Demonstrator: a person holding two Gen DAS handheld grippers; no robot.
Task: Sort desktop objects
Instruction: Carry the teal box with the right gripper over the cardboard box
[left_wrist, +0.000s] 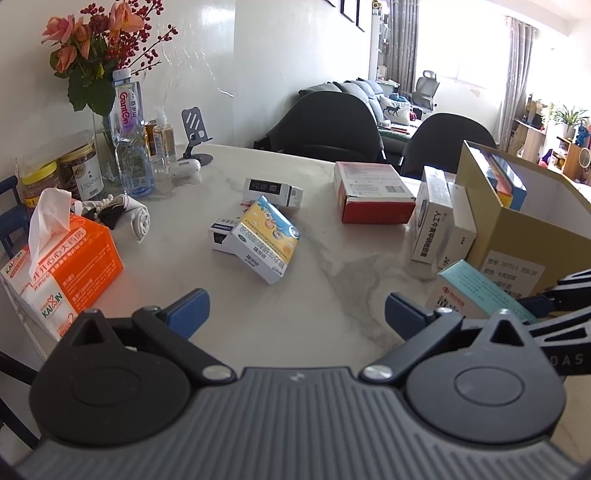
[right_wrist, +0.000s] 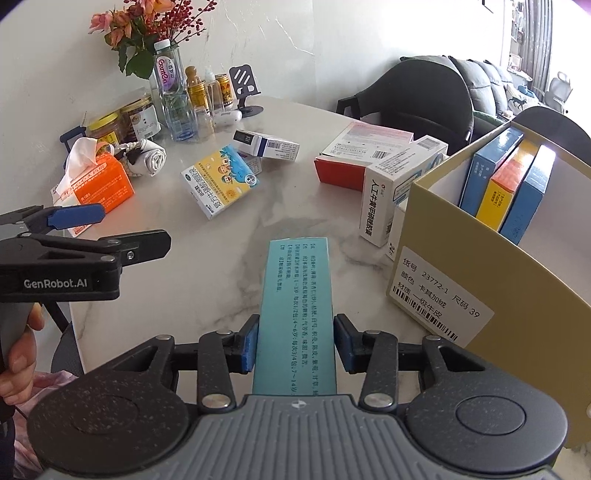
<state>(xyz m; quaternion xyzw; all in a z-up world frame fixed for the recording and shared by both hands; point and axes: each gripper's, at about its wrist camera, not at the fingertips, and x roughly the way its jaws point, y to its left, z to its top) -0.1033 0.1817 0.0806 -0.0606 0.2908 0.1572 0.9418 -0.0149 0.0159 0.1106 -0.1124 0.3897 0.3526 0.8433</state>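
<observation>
Right gripper (right_wrist: 294, 343) fingers closed on teal medicine box (right_wrist: 295, 314), long axis running straight ahead, above desk (right_wrist: 229, 266). Cardboard box (right_wrist: 461, 258) lay just right of it. Left gripper (left_wrist: 295, 314) fingers wide apart, empty.

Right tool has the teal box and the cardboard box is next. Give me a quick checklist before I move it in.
1. Grip: right tool shut on the teal box, pads on both sides: ok.
2. Space in the cardboard box: three boxes stand at the far side, near part bare: ok.
3. Left tool open, holding nothing, apart from the teal box: ok.
4. White box stands against the cardboard box's outer wall, beside the route: cannot tell.
5. Grip firmness: cannot tell.
</observation>
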